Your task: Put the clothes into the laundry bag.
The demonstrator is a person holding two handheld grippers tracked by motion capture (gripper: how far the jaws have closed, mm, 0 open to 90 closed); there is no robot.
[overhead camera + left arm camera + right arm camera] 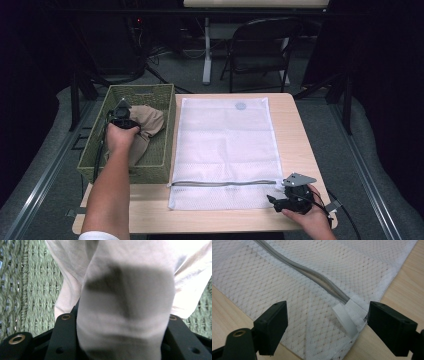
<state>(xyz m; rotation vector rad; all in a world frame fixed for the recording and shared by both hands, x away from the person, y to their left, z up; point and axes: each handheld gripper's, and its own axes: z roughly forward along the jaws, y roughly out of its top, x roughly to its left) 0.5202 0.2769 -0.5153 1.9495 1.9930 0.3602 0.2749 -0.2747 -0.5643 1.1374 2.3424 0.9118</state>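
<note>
A beige garment [151, 121] lies bunched in the green woven basket [150, 170] at the table's left. My left gripper [121, 111] reaches down into the basket and is shut on a fold of that garment [130, 282], which fills the gap between the black jaws [117, 317]. A white mesh laundry bag [225, 135] lies flat on the table's middle, its grey zipper [225, 183] near the front. My right gripper [275, 199] stands open at the bag's front right corner. The zipper's end [342, 296] and a white tab [345, 318] lie between its jaws [327, 315].
The basket's woven wall [30, 285] shows behind the garment. The wooden table [295, 130] has bare strips right of the bag and along the front edge. A folding chair [262, 45] and desk legs stand beyond the table's far edge.
</note>
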